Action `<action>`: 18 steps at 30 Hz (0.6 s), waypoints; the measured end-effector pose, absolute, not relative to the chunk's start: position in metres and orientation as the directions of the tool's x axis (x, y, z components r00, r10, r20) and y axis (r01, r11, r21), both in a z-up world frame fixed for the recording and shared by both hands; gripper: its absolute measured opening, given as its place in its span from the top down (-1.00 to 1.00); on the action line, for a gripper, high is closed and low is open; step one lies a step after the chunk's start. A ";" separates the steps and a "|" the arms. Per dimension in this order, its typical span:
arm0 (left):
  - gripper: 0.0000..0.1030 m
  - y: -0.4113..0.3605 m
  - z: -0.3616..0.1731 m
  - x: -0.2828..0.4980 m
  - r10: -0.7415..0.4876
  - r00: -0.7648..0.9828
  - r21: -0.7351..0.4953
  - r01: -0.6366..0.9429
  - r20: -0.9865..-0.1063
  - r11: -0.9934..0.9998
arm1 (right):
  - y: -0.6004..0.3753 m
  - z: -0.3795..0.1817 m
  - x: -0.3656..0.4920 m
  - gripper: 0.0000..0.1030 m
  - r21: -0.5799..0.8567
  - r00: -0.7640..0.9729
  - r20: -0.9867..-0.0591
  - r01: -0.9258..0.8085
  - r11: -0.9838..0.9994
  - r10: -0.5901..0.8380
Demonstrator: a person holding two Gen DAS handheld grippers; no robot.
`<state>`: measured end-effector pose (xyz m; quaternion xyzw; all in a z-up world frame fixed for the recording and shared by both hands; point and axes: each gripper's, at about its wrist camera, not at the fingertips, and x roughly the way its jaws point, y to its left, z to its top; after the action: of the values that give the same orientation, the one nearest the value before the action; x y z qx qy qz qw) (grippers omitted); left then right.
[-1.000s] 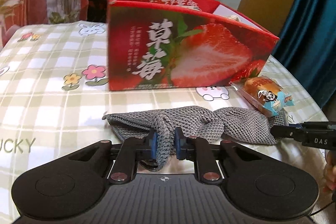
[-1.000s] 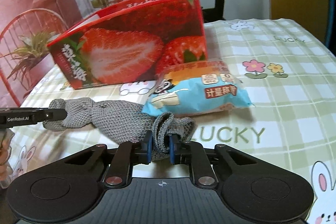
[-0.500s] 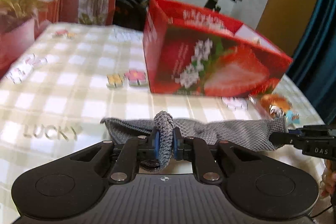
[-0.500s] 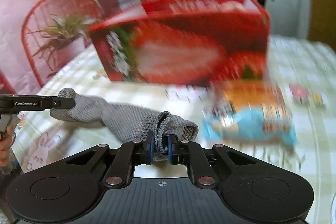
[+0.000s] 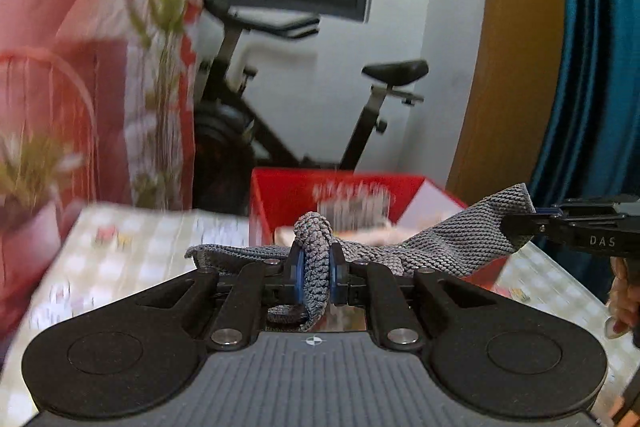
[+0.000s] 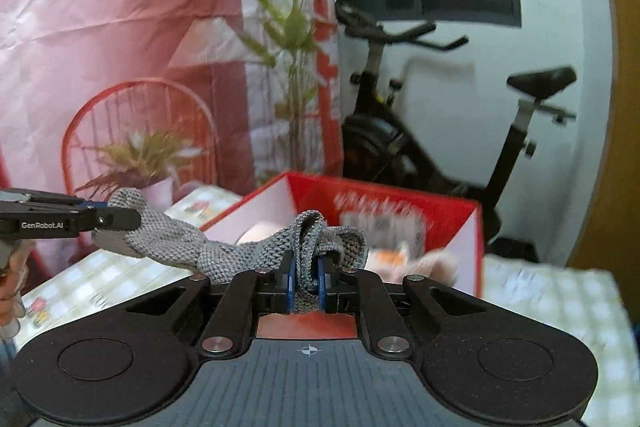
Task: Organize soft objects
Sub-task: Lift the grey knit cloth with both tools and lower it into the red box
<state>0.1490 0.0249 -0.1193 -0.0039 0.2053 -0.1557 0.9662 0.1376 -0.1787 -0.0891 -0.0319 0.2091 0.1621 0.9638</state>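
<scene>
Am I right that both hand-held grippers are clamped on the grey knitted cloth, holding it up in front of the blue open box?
Nearly: the open box is red, not blue, as the right wrist view shows. Both the left hand-held gripper and the right hand-held gripper do clamp the grey knitted cloth.

Cloth (image 5: 440,243) stretched before the box (image 5: 288,195), exercise bike (image 5: 376,107) behind.
</scene>
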 end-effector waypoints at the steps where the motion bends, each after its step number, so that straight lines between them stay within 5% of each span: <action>1: 0.75 0.020 -0.116 0.154 -0.301 0.870 -0.063 0.301 -0.390 0.952 | -0.181 -0.086 0.143 0.81 -0.001 0.865 -0.411 -0.316 0.949 0.288; 6: 0.75 -0.003 -0.111 0.188 -0.306 0.865 -0.055 0.310 -0.398 0.949 | -0.186 -0.087 0.174 0.81 -0.038 0.874 -0.429 -0.270 0.962 0.229; 18: 0.75 -0.033 -0.159 0.251 -0.292 0.751 -0.020 0.349 -0.592 0.937 | -0.194 -0.138 0.221 0.81 -0.012 0.797 -0.580 -0.213 0.977 0.167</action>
<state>0.2506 -0.0334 -0.1587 0.0459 0.3081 -0.1715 0.9347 0.2215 -0.1943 -0.1385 -0.0384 0.3022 0.1002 0.9472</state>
